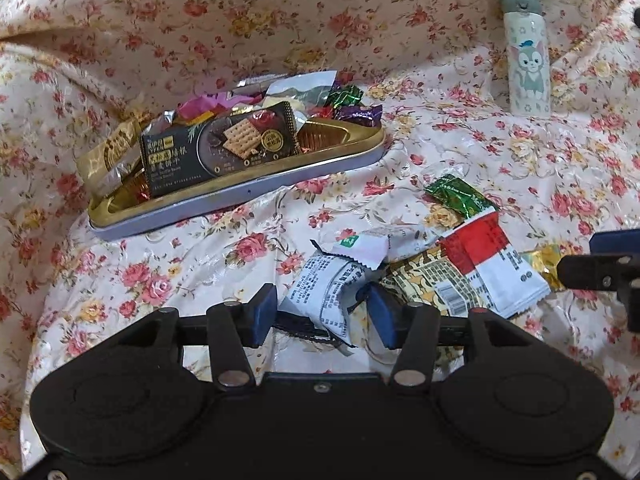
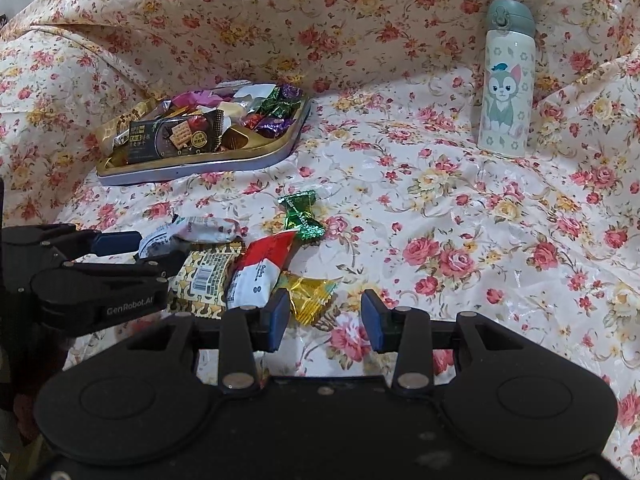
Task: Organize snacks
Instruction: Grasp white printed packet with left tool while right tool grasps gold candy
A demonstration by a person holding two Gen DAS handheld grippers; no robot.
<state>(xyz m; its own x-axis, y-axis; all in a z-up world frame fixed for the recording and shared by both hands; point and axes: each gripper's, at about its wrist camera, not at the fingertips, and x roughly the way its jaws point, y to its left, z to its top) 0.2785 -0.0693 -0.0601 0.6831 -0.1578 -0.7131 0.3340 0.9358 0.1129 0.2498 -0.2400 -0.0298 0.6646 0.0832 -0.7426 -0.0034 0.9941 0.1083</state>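
A shallow gold-lined tin tray (image 1: 240,204) (image 2: 192,169) holds a dark cracker pack and several wrapped candies. Loose snacks lie on the floral cloth in front of it: a green candy (image 1: 460,196) (image 2: 302,216), a red-and-white packet (image 1: 488,256) (image 2: 260,272), a gold patterned packet (image 1: 428,284) (image 2: 208,276) and a gold candy (image 2: 308,296). My left gripper (image 1: 322,314) (image 2: 152,250) stands open around a white printed packet (image 1: 328,292), with a gap at its left pad. My right gripper (image 2: 326,320) is open over bare cloth, just right of the gold candy.
A pale bottle with a cat picture and a grey lid (image 1: 526,52) (image 2: 506,88) stands at the back right. The cloth rises in folds behind and left of the tray. Open cloth stretches to the right of the loose snacks.
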